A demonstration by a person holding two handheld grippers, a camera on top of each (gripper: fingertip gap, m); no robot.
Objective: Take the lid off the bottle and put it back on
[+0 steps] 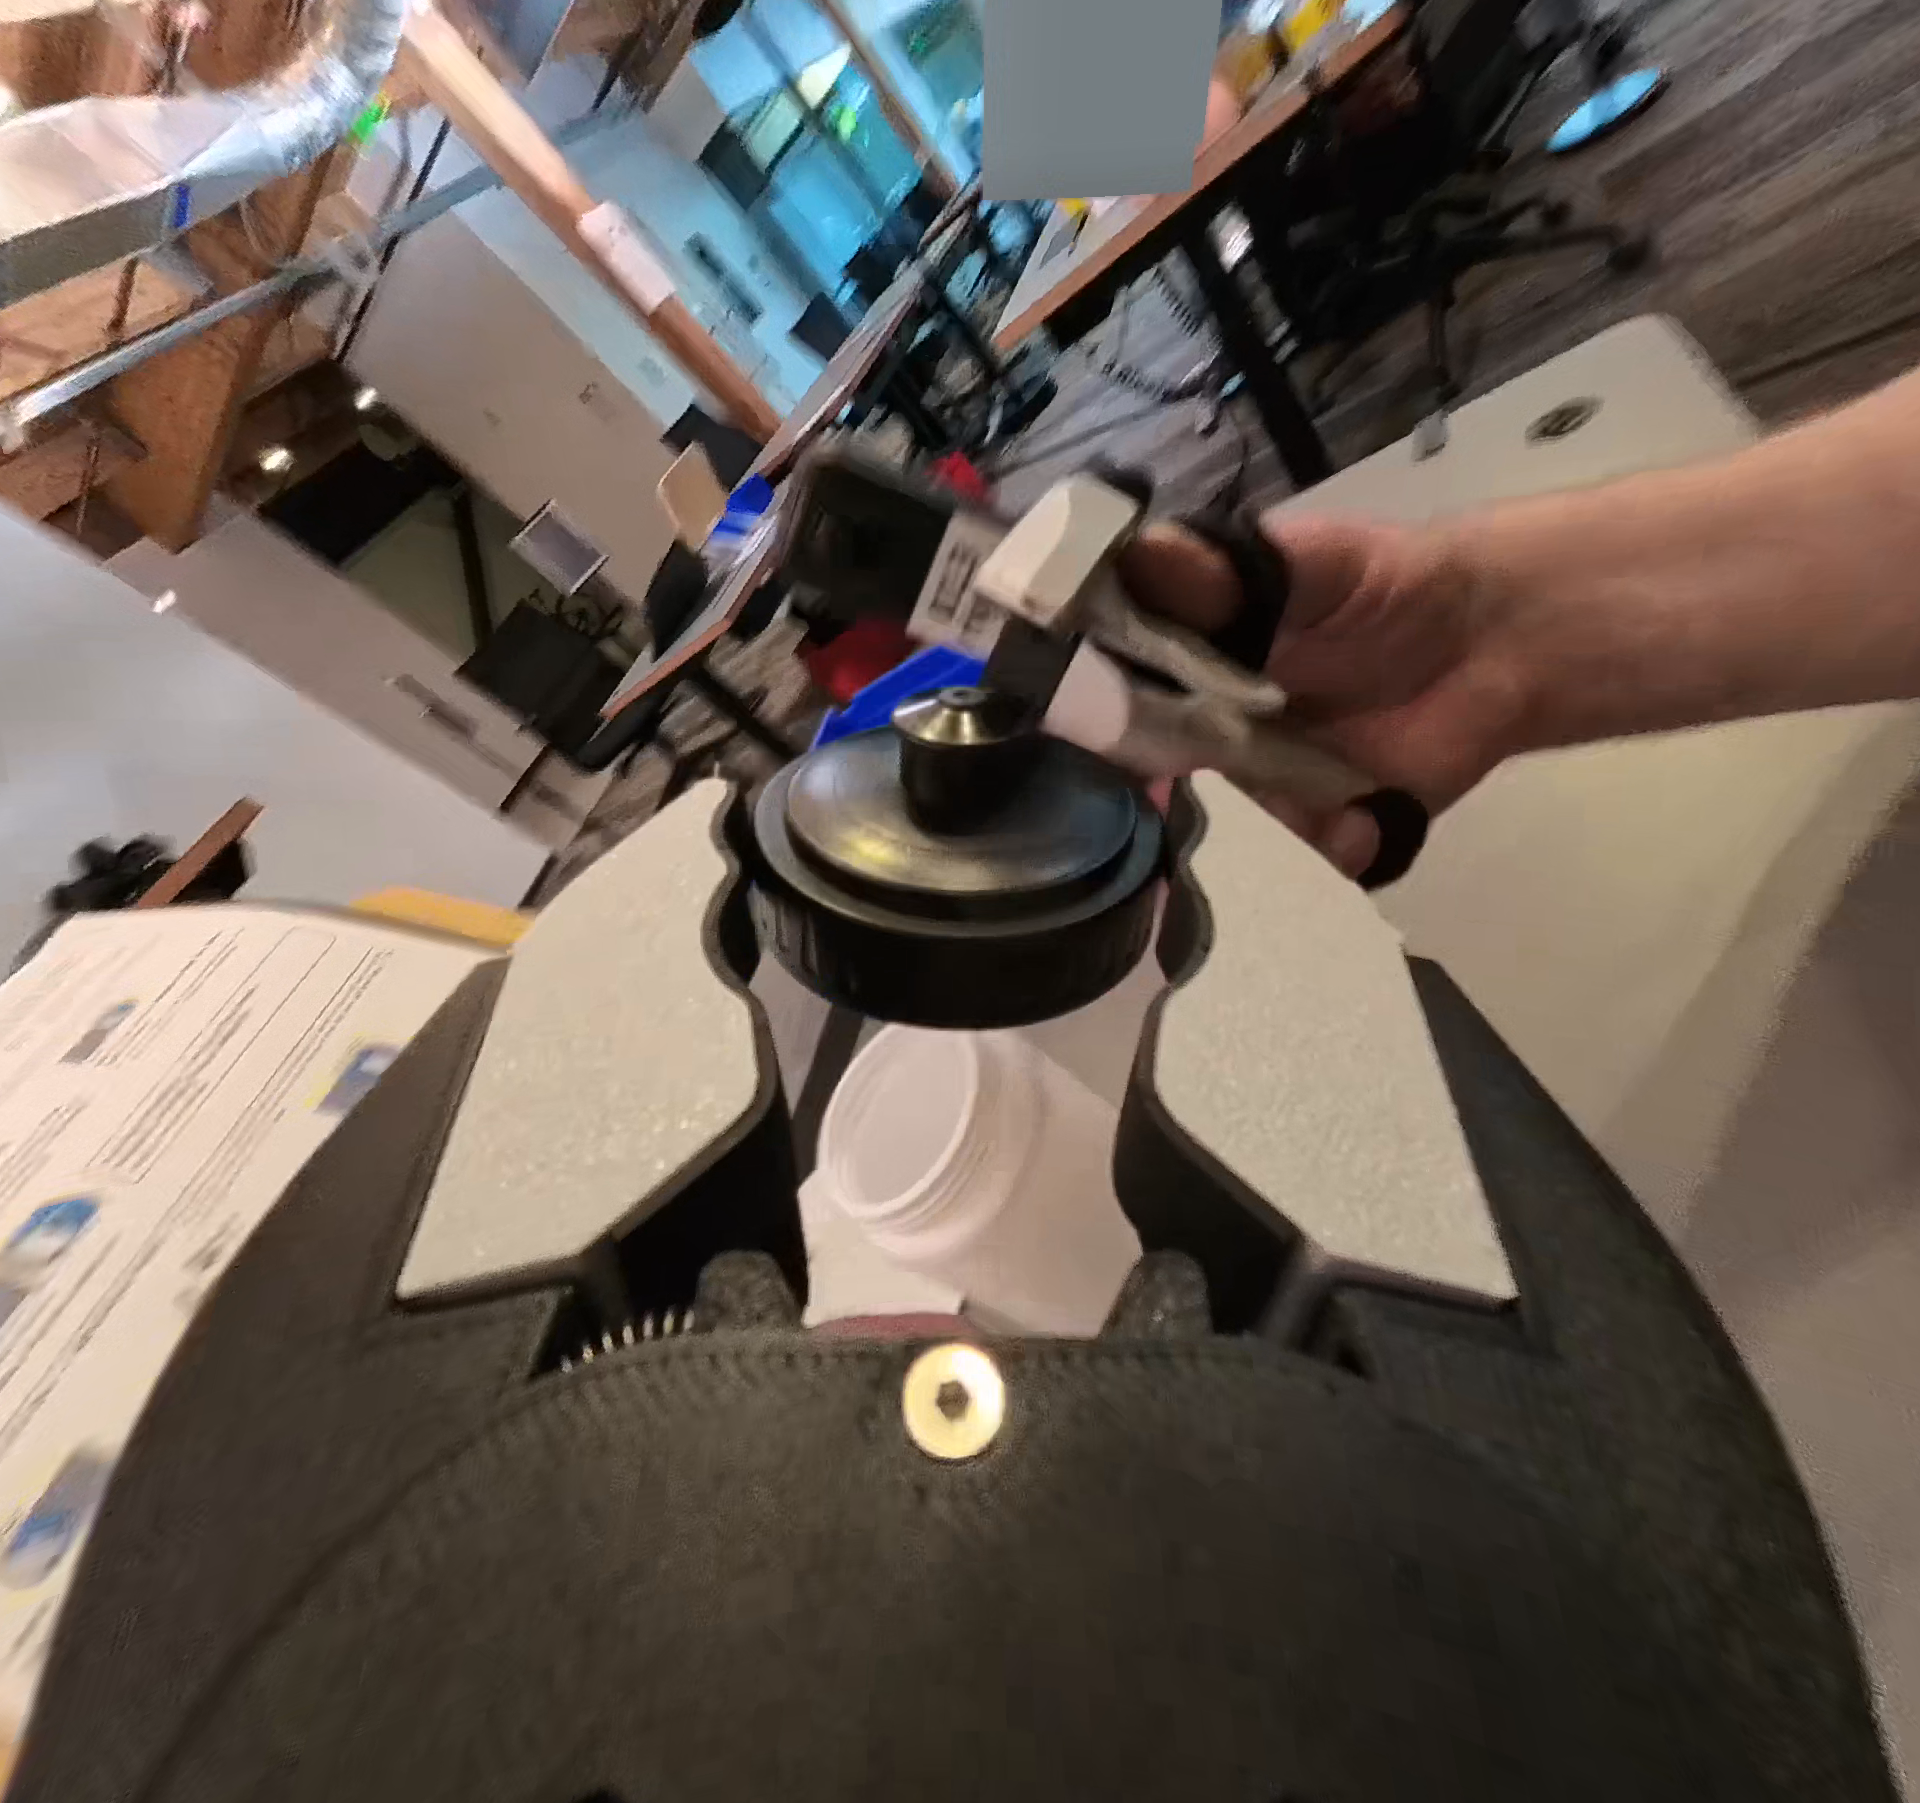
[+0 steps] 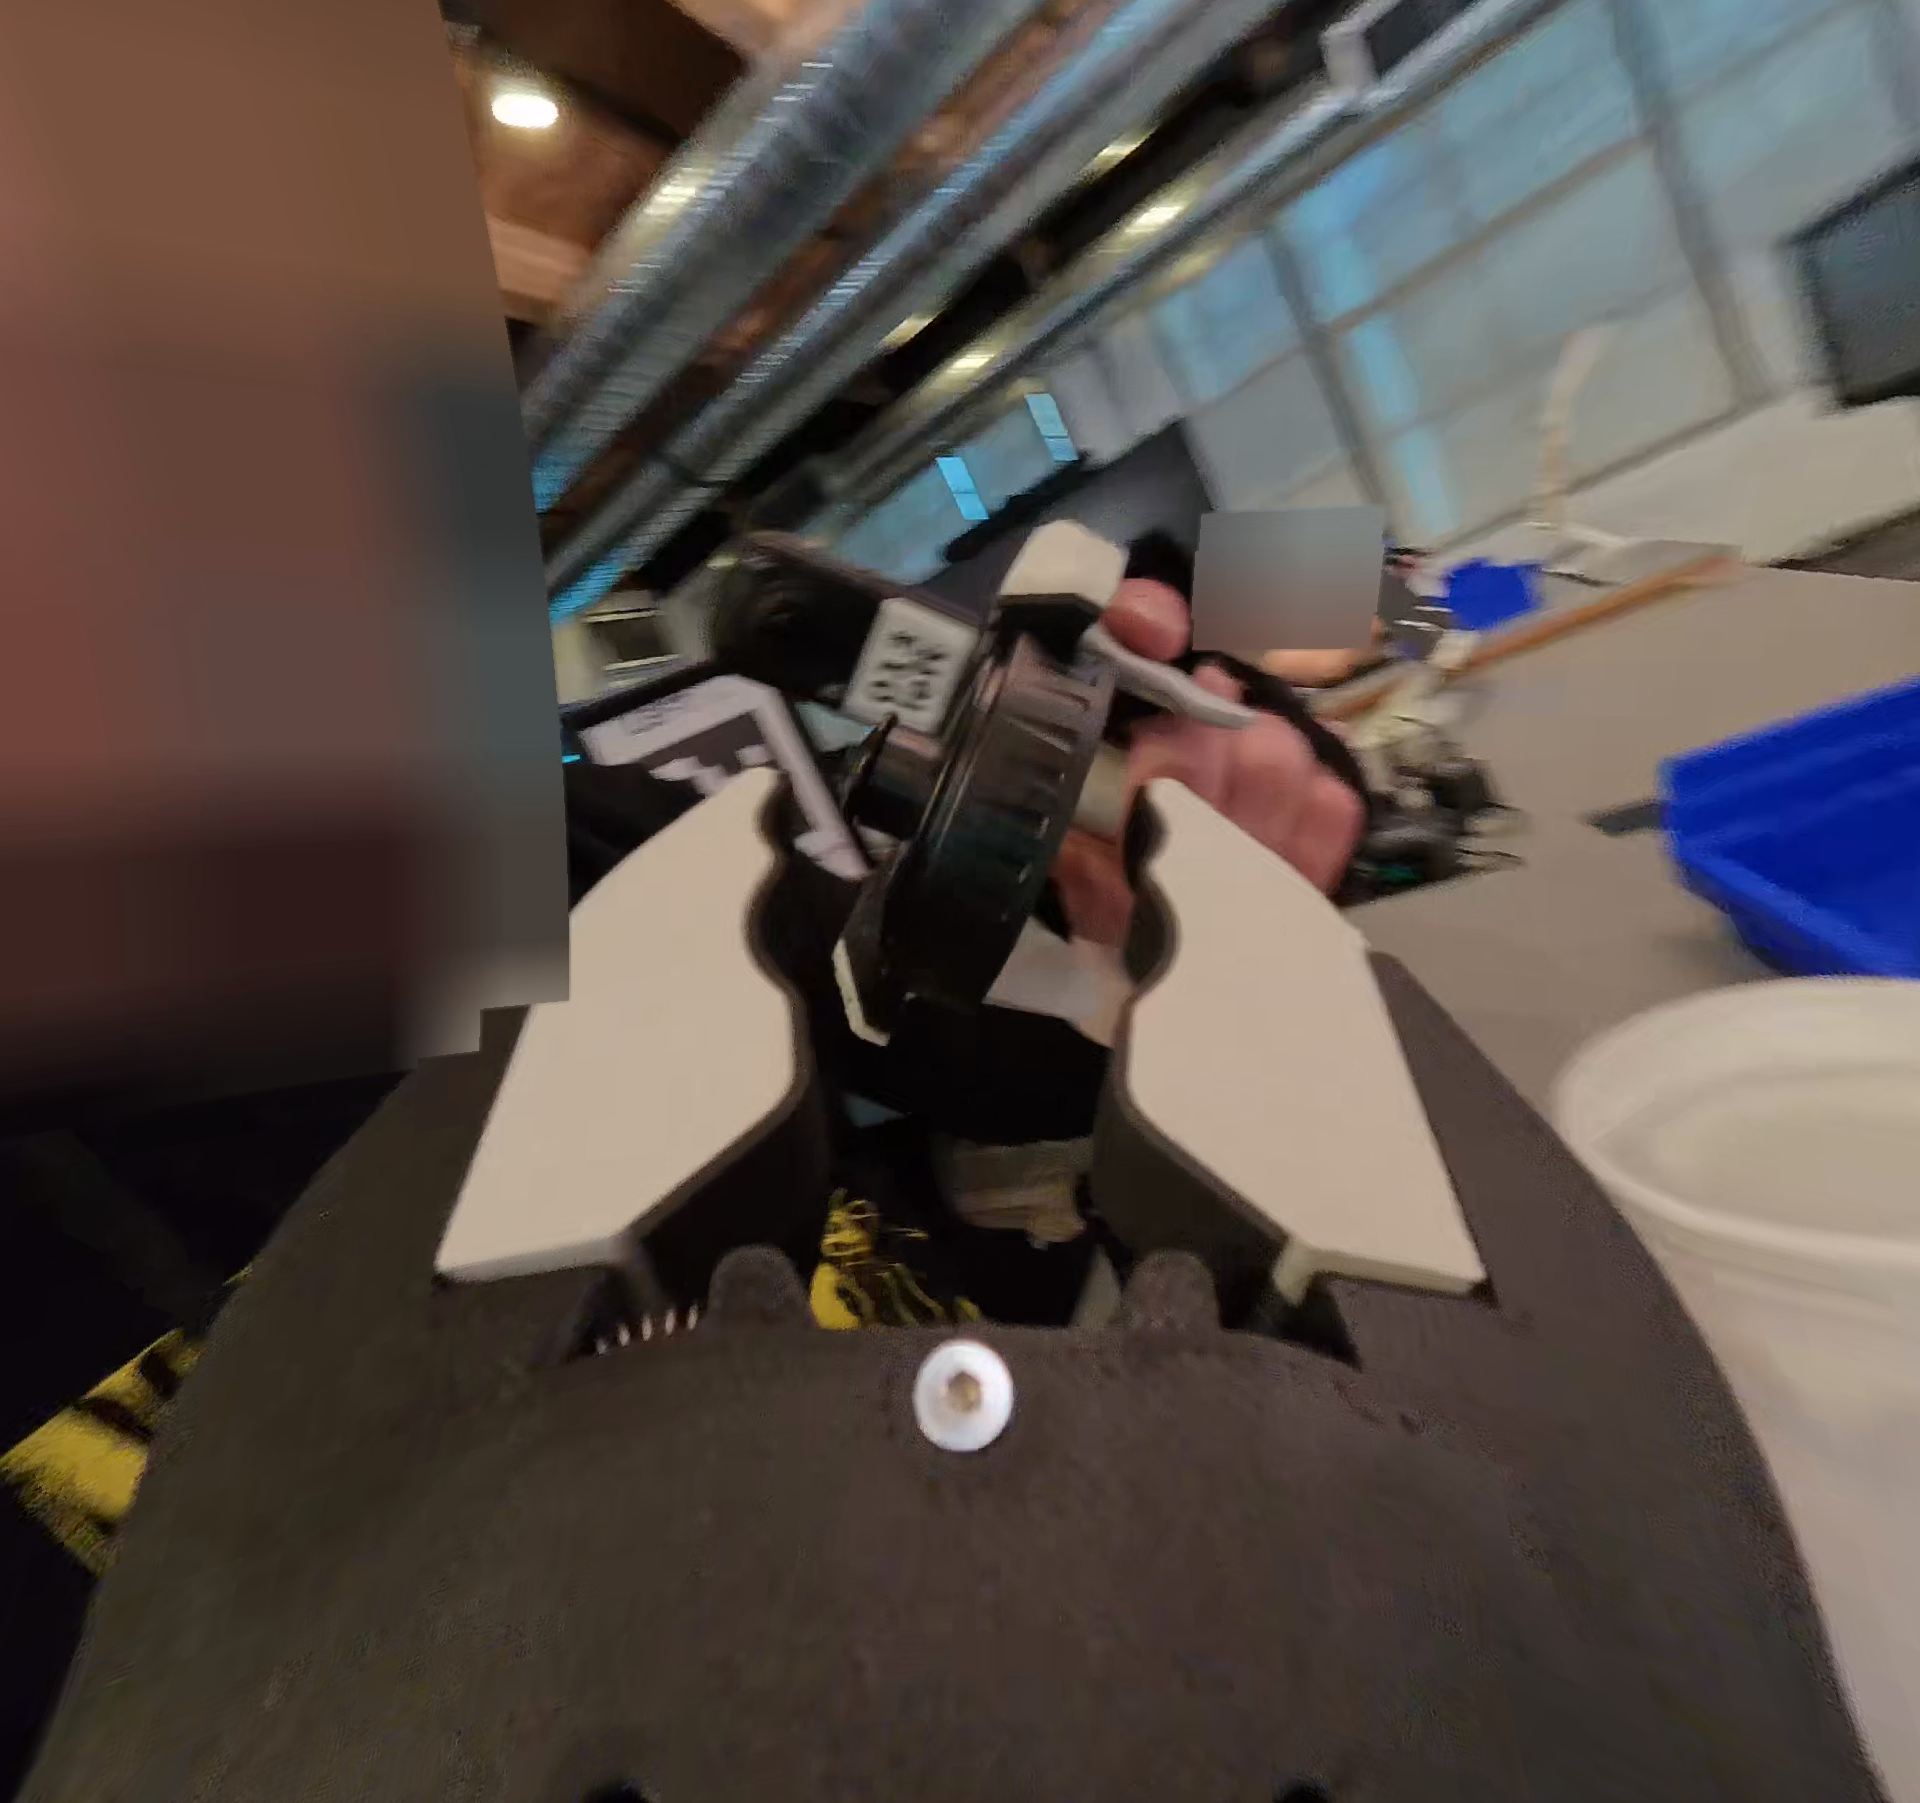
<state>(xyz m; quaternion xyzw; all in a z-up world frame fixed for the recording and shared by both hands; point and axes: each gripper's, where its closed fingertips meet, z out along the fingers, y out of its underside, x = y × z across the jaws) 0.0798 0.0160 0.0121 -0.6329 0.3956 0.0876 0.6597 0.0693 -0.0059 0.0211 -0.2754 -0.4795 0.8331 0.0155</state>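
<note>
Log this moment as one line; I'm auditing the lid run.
left gripper: clamps black lid | bottle: white, neck open, below lid | right gripper: open, empty

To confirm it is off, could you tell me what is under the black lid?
Below the lid, clear of it, the white bottle shows its open threaded neck. The left gripper hides the bottle's body.

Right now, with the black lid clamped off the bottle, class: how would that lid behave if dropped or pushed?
The lid is probably stiff: it keeps its shape clamped in the left gripper. Its ribbed rim should resist slipping. Being round, it might roll if dropped on edge.
</note>
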